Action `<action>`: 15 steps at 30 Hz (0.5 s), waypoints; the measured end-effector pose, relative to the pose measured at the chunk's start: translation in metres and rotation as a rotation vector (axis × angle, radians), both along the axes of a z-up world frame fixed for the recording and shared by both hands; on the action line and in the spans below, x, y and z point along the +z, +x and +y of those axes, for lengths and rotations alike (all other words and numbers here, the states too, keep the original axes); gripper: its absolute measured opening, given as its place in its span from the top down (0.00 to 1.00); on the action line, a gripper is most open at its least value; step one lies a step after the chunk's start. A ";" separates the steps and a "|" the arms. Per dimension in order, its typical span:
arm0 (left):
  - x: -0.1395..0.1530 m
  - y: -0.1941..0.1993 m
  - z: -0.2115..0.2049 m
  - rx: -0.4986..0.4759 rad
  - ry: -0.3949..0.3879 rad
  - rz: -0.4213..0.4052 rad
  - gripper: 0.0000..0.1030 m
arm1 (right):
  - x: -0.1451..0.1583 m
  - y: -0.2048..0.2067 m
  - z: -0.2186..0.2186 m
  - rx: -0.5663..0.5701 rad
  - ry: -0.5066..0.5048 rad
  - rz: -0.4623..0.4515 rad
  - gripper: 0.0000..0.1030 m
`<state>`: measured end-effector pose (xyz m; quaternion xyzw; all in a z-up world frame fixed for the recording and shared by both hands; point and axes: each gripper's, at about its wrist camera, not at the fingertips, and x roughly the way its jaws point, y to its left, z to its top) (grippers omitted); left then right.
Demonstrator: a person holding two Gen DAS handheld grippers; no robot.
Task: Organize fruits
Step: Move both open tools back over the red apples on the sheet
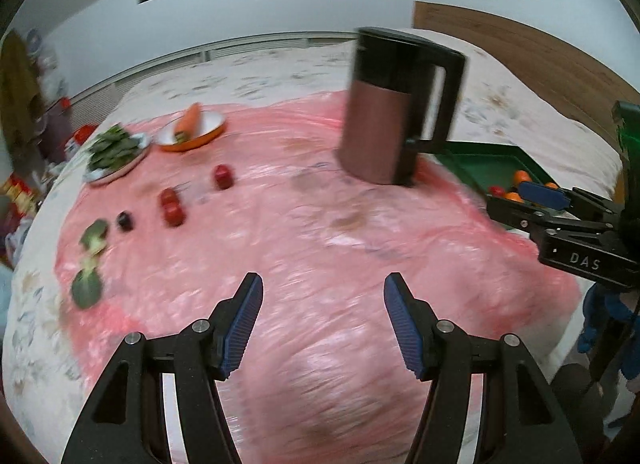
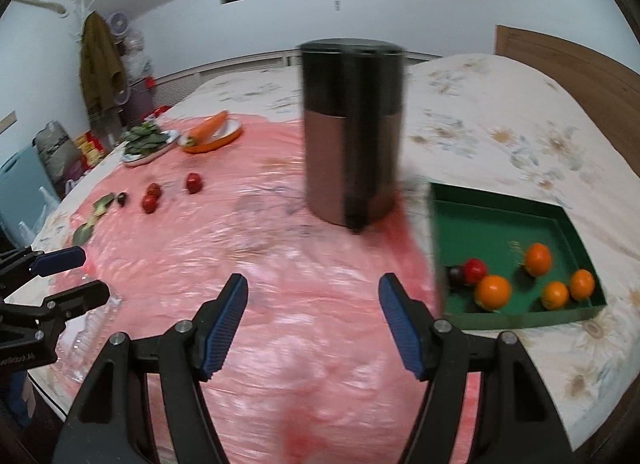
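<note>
Oranges [image 2: 493, 291] in green tray [image 2: 516, 213], tomatoes [image 2: 151, 197] outside

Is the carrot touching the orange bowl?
Touching. In the right wrist view the carrot lies in the orange bowl, its leafy end resting on the rim.

Both wrist views downward over bed [image 1: 280, 64]

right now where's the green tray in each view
Left wrist: green tray at the right edge, behind the right claw.
Right wrist: green tray at lower right, oranges inside.
Shared landmark: the kettle stands just left of the tray in both.
</note>
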<state>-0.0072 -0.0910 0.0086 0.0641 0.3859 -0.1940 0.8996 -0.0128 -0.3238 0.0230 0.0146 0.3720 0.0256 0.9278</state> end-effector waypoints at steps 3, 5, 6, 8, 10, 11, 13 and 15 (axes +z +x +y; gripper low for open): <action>-0.005 0.003 0.029 0.050 -0.002 0.007 0.45 | -0.002 0.008 0.022 0.040 -0.001 0.005 0.00; -0.007 0.005 0.046 0.080 -0.010 0.012 0.45 | -0.004 0.014 0.037 0.067 -0.004 0.010 0.00; -0.009 0.008 0.057 0.098 -0.016 0.015 0.45 | -0.006 0.018 0.046 0.086 -0.007 0.016 0.00; -0.011 0.013 0.072 0.128 -0.019 0.019 0.45 | -0.009 0.026 0.060 0.113 -0.010 0.024 0.00; -0.014 0.021 0.088 0.158 -0.023 0.030 0.45 | -0.013 0.036 0.075 0.146 -0.013 0.033 0.00; -0.016 0.025 0.094 0.167 -0.024 0.035 0.45 | -0.015 0.041 0.081 0.160 -0.013 0.037 0.00; -0.019 0.035 0.108 0.189 -0.022 0.047 0.45 | -0.020 0.056 0.097 0.195 -0.012 0.046 0.00; -0.022 0.045 0.118 0.203 -0.025 0.060 0.45 | -0.023 0.067 0.108 0.224 -0.010 0.049 0.00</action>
